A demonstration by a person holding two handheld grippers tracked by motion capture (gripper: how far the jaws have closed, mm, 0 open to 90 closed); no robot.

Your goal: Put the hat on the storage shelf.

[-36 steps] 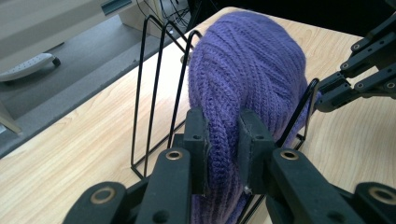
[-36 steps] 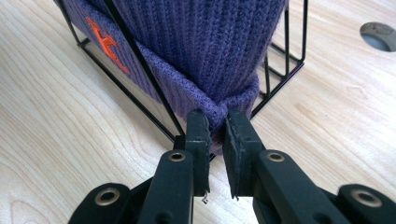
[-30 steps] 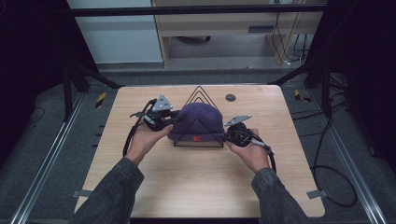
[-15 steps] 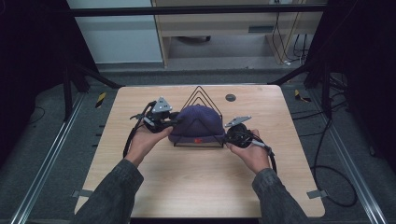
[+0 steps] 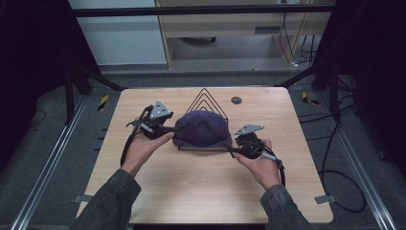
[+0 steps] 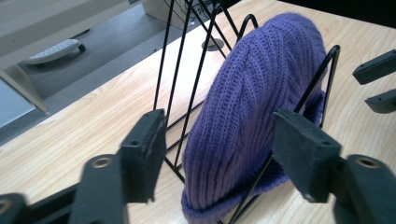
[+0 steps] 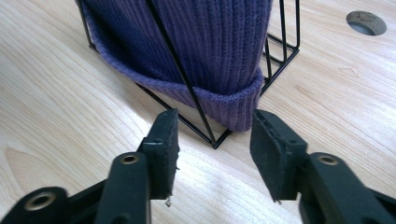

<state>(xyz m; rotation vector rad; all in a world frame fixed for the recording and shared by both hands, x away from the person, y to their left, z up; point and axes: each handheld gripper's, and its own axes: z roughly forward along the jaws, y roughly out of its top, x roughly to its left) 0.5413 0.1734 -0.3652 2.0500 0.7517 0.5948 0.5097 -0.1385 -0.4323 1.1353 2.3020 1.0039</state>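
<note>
A purple knit hat is draped over a black wire rack of nested triangles at the middle of the wooden table. My left gripper is at the hat's left end. Its jaws have just been opening, and in the left gripper view the hat and the rack wires lie between the spread pads, unpressed. My right gripper is at the hat's right end. Its jaws have also just been opening and stand apart just short of the hat's folded brim, holding nothing.
A round cable hole sits in the table behind the rack on the right. Bare wood lies in front of the rack. Dark frame posts and floor cables surround the table. The right gripper's jaws show beyond the hat in the left gripper view.
Both grippers were pinched at the hat's ends on the rack. Now both have opened, and the right hand has drawn slightly back from the hat. The hat stays on the rack.
</note>
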